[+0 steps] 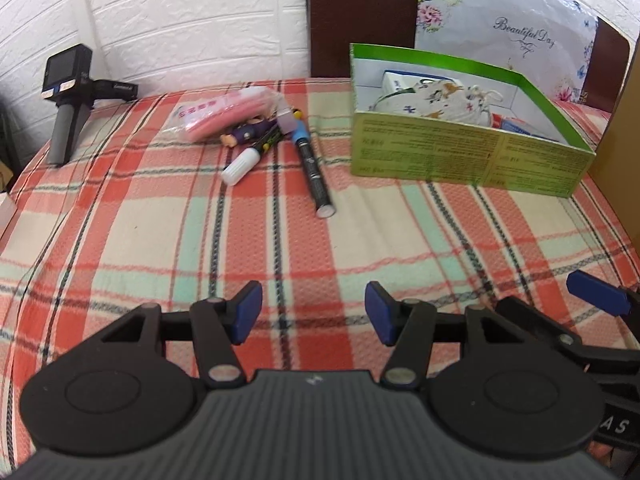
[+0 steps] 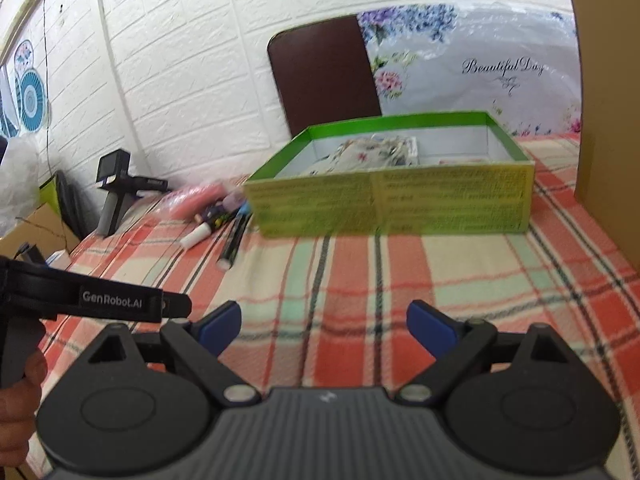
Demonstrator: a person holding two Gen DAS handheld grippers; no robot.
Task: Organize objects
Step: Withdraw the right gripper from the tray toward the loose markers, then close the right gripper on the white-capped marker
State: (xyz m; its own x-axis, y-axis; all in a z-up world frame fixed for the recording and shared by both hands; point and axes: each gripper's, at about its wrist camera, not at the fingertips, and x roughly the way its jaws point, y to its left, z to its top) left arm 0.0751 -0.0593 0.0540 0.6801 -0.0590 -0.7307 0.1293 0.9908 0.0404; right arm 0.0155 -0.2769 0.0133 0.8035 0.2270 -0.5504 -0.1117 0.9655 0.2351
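Note:
A green cardboard box (image 1: pixel 460 160) stands open on the plaid blanket (image 1: pixel 160 220), with a floral pouch (image 1: pixel 436 100) and small packets inside. To its left lies a heap: a pink packet in a plastic bag (image 1: pixel 224 112), a small purple figure (image 1: pixel 246 134), a white-capped marker (image 1: pixel 248 160) and a blue-capped black marker (image 1: pixel 314 172). My left gripper (image 1: pixel 312 300) hovers open over the near blanket, well short of the heap, nothing between its blue pads. My right gripper (image 2: pixel 324 316) is open and empty too, facing the box (image 2: pixel 392 204). One of its pads (image 1: pixel 596 292) shows at the right of the left wrist view.
A small camera on a grey handle (image 1: pixel 68 96) stands at the blanket's far left corner. A brown headboard (image 1: pixel 360 16) and a floral bag (image 1: pixel 520 20) rise behind the box. A cardboard wall (image 1: pixel 628 120) closes the right side. A hand (image 2: pixel 16 380) holds the left gripper's handle.

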